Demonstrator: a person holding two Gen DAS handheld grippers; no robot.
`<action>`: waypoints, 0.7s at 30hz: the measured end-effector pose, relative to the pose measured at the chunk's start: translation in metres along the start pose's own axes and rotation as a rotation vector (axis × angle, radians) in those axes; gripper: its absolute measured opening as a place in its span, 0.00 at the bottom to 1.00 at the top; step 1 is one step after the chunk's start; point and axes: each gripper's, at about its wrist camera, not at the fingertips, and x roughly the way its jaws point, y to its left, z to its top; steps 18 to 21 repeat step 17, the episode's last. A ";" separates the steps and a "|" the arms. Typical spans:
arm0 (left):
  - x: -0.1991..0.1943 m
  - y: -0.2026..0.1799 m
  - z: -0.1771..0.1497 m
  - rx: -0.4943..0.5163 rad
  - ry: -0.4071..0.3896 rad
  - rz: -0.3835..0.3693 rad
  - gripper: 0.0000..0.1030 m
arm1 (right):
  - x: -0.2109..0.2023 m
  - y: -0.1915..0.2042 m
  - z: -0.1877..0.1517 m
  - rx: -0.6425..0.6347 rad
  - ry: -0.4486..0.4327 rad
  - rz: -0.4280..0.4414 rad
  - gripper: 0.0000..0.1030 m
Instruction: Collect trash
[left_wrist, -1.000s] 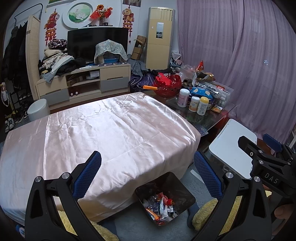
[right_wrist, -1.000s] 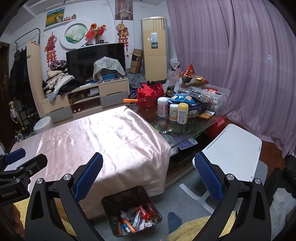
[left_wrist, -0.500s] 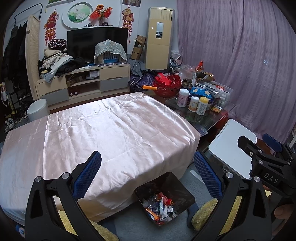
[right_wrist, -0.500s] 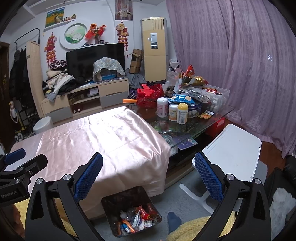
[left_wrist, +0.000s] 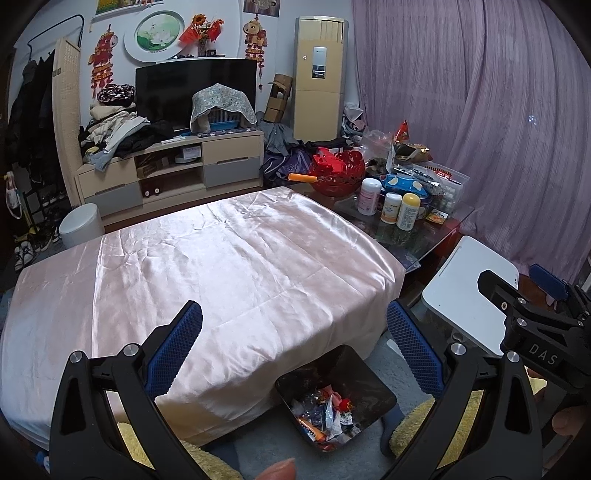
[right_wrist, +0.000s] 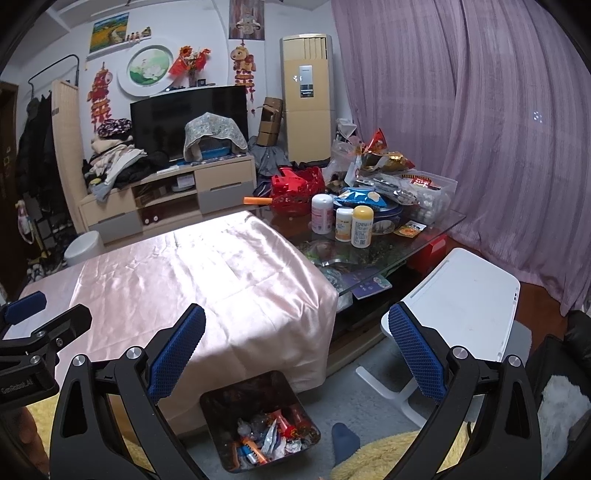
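A dark square trash bin (left_wrist: 369, 380) stands on the floor at the near edge of the table and holds several wrappers (left_wrist: 325, 413). It also shows in the right wrist view (right_wrist: 229, 402), with the wrappers (right_wrist: 269, 435) inside. My left gripper (left_wrist: 293, 354) is open and empty, held above the bin and the table's near edge. My right gripper (right_wrist: 295, 354) is open and empty, above the bin too. The right gripper's body (left_wrist: 535, 332) shows at the right of the left wrist view. The left gripper's body (right_wrist: 33, 343) shows at the left of the right wrist view.
A table under a pink satin cloth (left_wrist: 221, 266) fills the middle. Behind it to the right, a glass table (right_wrist: 388, 243) carries bottles, snack bags and a red basket (right_wrist: 295, 188). A white stool (right_wrist: 461, 295) stands at the right. A TV cabinet (left_wrist: 166, 170) lines the back wall.
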 end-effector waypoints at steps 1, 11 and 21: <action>0.000 -0.001 0.001 -0.006 -0.003 -0.011 0.92 | 0.000 0.000 0.001 0.002 0.000 -0.001 0.97; -0.003 -0.003 -0.001 -0.003 -0.017 0.006 0.92 | -0.001 0.000 0.000 0.005 0.001 -0.002 0.97; -0.002 0.001 -0.002 0.003 -0.018 0.045 0.92 | -0.002 -0.001 -0.001 0.009 0.001 -0.003 0.97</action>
